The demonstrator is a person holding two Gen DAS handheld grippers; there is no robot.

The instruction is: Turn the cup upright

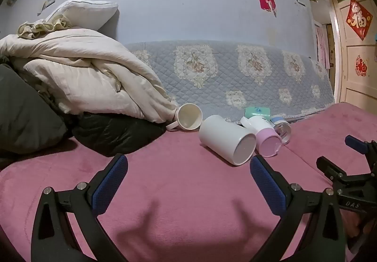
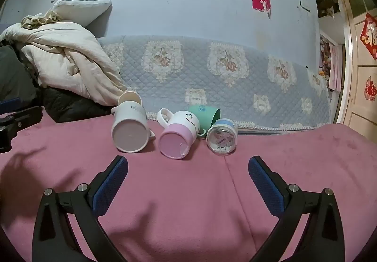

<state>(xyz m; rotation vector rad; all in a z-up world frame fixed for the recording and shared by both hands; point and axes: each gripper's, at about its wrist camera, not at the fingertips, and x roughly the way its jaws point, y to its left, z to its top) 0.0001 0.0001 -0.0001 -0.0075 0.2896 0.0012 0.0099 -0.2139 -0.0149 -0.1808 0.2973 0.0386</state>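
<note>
Several cups lie on their sides on the pink bed cover. A large white mug lies with its base toward me, also in the right wrist view. A small white mug lies behind it, mouth toward the left camera. A white and pink cup, a green cup and a clear cup with a blue band lie to the right. My left gripper is open and empty, short of the large white mug. My right gripper is open and empty, short of the pink cup.
A heap of cream quilts and a pillow with dark clothing fills the back left of the bed. A quilted blue floral cover hangs on the wall behind the cups. A door stands at the right.
</note>
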